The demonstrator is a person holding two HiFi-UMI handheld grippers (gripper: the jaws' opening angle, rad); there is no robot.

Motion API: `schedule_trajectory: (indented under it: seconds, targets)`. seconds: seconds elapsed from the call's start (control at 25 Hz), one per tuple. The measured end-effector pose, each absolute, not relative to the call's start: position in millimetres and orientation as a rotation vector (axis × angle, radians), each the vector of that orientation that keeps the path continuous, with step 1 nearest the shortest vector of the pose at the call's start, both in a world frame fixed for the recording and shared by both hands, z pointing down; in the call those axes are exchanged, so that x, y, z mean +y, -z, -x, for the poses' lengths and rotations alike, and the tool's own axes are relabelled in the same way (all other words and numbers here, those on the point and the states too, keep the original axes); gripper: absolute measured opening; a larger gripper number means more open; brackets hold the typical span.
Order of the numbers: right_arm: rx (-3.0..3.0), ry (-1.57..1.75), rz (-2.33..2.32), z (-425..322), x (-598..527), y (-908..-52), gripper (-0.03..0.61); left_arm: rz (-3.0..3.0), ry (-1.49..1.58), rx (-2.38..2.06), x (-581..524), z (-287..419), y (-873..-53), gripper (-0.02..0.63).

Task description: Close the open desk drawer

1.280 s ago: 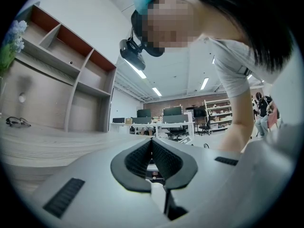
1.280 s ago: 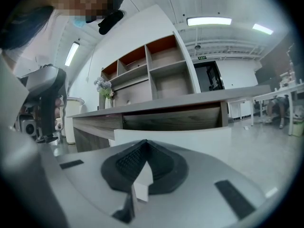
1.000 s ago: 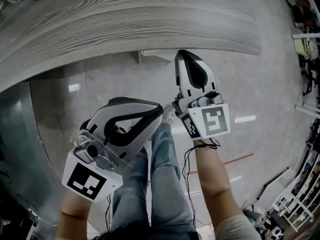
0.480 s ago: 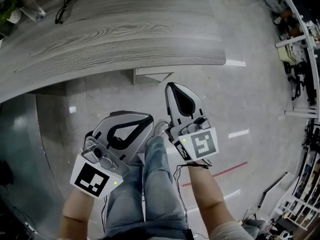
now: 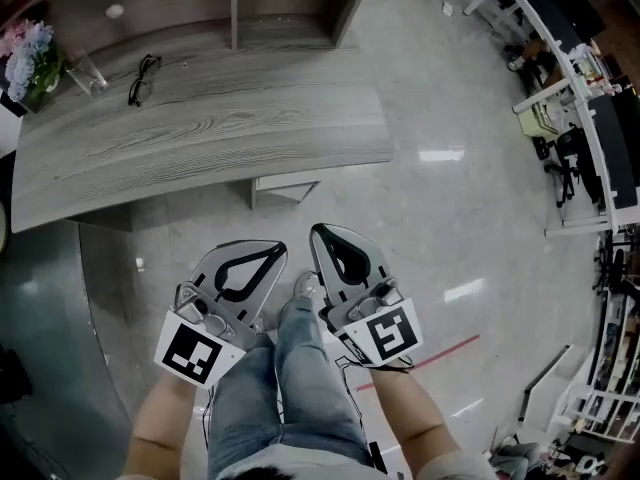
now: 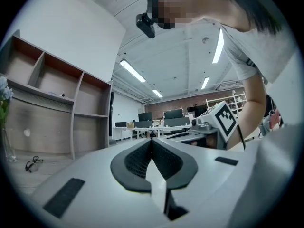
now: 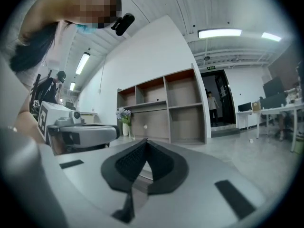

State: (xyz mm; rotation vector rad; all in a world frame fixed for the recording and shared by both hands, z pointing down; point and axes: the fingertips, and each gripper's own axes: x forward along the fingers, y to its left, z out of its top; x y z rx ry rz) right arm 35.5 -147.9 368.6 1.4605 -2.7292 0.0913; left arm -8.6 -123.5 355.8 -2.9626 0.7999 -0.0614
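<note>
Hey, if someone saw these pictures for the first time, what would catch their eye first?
Two grippers stand out low in the head view: the left gripper and right gripper, side by side above the person's jeans, both shut and empty. Beyond them is the grey wood desk, a pale drawer jutting from under its front edge, glasses lying on its left end.

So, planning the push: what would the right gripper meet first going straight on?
Probably the open drawer under the desk: the right gripper points at it in the head view, though height is unclear.
</note>
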Motion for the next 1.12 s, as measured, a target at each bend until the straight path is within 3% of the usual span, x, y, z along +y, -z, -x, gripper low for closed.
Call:
schedule_trajectory:
  seconds: [0.64, 1.12]
  targets:
    - [-2.808, 0.002, -1.437, -22.3, -80.7, -255.3, 0.008, 2.955, 0.071, 0.876, -95.9, 10.7, -275.2, 0.011]
    - [-2.836, 0.067, -1.397, -3.3, -53.7, -230.8, 0.008, 2.935, 0.005, 0.848, -66.1, 13.5, -246.9, 0.011]
